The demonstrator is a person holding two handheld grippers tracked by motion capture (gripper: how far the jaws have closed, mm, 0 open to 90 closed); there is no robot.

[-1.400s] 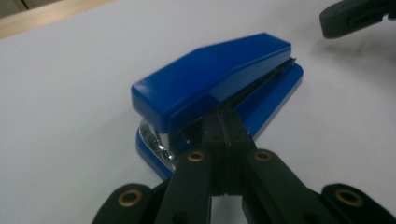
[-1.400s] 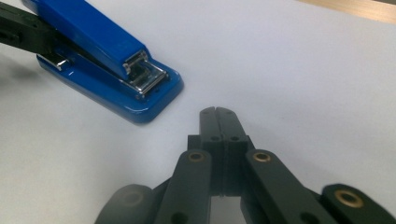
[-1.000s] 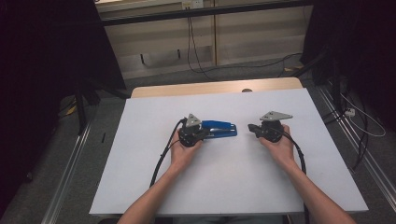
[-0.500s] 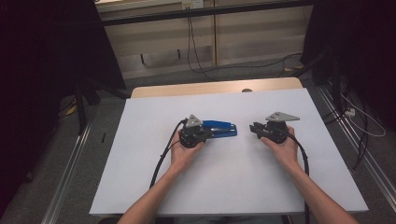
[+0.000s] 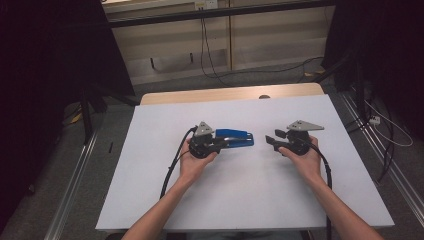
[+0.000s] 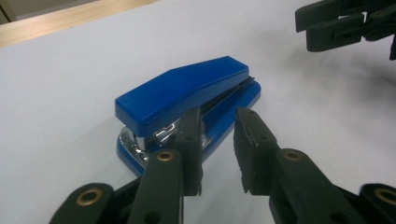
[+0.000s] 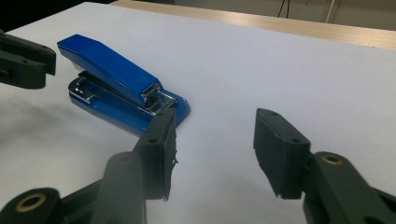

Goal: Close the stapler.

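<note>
White table (image 5: 150,200) under dim room light; blue stapler (image 5: 235,138) near its middle. Left gripper (image 6: 218,149) just beside stapler's rear, right gripper (image 7: 212,154) apart — both jaws just opening, nothing between. Likely approach step; next, closing on stapler.

Both forearms are bare, with no sleeves showing. Each hand carries a black tool: the left tool (image 5: 218,143) and the right tool (image 5: 274,139) each wear a grey three-cornered plate on top, studded with small dark screws. A black cable (image 5: 172,165) trails from the left one, and another runs back along the right forearm. Close up, the jaws are matte black, blocky, with brass-ringed pivot holes and flat pads (image 7: 275,149) roughened along the edges.
</note>
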